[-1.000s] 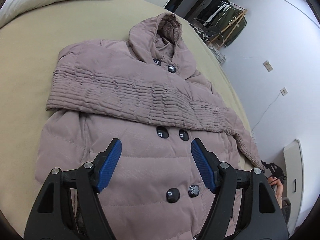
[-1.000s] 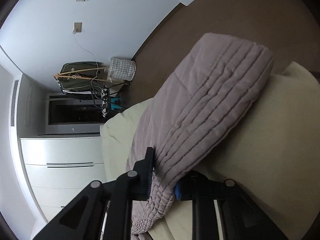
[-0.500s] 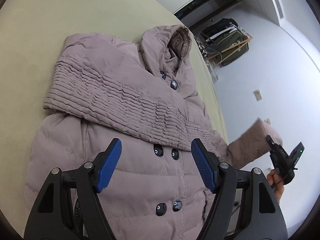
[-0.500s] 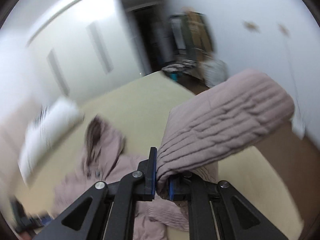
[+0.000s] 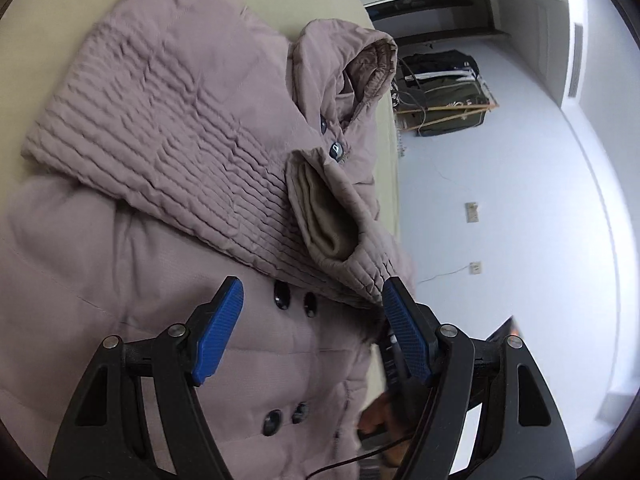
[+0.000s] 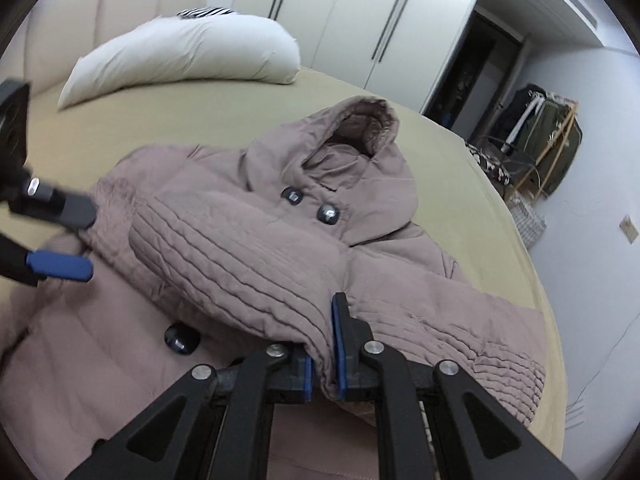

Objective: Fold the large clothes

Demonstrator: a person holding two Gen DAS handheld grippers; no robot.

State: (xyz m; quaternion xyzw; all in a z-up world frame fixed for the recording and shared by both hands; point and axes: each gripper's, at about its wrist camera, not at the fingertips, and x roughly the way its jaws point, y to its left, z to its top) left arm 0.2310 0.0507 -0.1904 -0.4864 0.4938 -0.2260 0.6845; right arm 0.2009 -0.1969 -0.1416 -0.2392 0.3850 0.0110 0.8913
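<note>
One puffy mauve coat (image 6: 256, 248) is laid face-up on the bed (image 6: 472, 184), hood (image 6: 352, 136) at the far end toward the closet doors. Both sleeves are folded over the chest: one ribbed sleeve (image 5: 168, 152) lies flat across it, and the second sleeve (image 6: 240, 280) sits on top, its cuff (image 6: 320, 344) pinched tight between the blue pads of the right gripper (image 6: 322, 364), so that one is clamped on fabric. The left gripper (image 5: 312, 332) hovers over the coat's middle with its fingers spread wide and nothing between them.

Buttons: I count six dark ones in the left view, in three pairs down the front. The right view only shows three.

One white pillow (image 6: 188, 56) at the far left of the bed, one clothes rack (image 6: 548, 152) off to the right by the wall.
</note>
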